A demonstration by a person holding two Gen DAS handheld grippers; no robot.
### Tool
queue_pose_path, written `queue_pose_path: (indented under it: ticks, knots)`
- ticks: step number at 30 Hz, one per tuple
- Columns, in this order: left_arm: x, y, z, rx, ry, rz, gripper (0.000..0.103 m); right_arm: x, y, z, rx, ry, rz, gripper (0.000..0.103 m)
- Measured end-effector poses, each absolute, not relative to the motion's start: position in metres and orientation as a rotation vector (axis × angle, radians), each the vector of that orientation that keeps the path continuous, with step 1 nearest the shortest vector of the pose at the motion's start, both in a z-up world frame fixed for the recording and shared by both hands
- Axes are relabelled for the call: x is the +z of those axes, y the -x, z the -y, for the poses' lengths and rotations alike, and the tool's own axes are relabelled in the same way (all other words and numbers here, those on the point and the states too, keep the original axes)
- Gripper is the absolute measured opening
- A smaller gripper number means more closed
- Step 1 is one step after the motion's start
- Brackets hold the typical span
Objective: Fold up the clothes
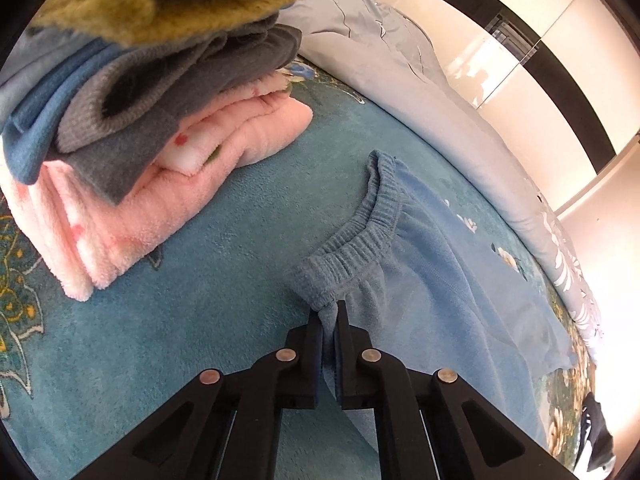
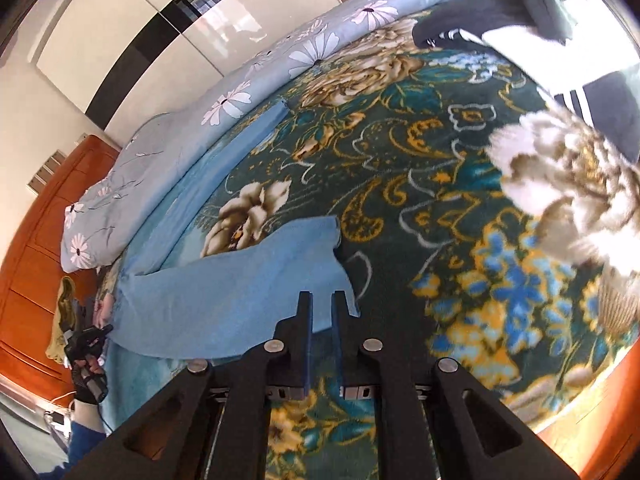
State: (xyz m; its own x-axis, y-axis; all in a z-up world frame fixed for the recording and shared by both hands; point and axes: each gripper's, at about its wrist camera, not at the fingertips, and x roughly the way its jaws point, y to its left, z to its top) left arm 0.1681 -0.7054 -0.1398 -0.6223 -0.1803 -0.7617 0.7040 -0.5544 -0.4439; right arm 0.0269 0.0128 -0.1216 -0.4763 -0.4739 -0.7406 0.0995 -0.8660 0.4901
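Light blue fleece trousers (image 1: 432,280) lie spread on the floral bed blanket (image 1: 192,320). My left gripper (image 1: 330,312) is shut on the corner of their elastic waistband (image 1: 360,236). In the right wrist view the trouser legs (image 2: 224,300) stretch left across the blanket (image 2: 440,200). My right gripper (image 2: 320,296) hovers at the hem of the near leg, jaws a little apart with nothing between them. The left gripper (image 2: 86,340) shows far off at the left, in a gloved hand.
A stack of folded clothes (image 1: 140,120), pink, grey, blue and olive, sits left of the waistband. A blue flowered duvet (image 2: 240,92) lies along the far side. Dark and white garments (image 2: 520,28) are piled at the upper right. A wooden headboard (image 2: 36,240) stands left.
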Motion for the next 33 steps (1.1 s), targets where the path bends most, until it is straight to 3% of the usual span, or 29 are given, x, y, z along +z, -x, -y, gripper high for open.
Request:
queue_pose_path:
  ticks: [2,9,13,14,17,26,33]
  knots:
    - [-0.138,-0.170,0.706,-2.185,-0.909,-1.059,0.004,-0.129,-0.034,-0.016,-2.340,-1.387,0.607,0.029]
    - [-0.132,-0.167,0.703,-2.189,-0.902,-1.065,0.004,-0.158,-0.033,-0.011,-2.286,-1.465,0.813,0.031]
    - [-0.127,-0.163,0.703,-2.185,-0.893,-1.077,0.004,-0.167,-0.034,-0.006,-2.246,-1.383,1.054,0.033]
    - [-0.124,-0.164,0.703,-2.184,-0.889,-1.079,0.004,-0.168,-0.033,-0.004,-2.242,-1.375,1.081,0.033]
    - [-0.110,-0.176,0.700,-2.195,-0.853,-1.075,0.003,-0.168,-0.029,-0.001,-2.230,-1.354,1.136,0.004]
    - [-0.079,-0.247,0.677,-2.267,-0.742,-1.082,0.003,-0.093,-0.052,-0.015,-2.350,-1.097,0.945,0.004]
    - [-0.113,-0.294,0.663,-2.191,-0.798,-1.101,0.003,-0.122,-0.066,-0.036,-2.320,-1.160,0.983,0.004]
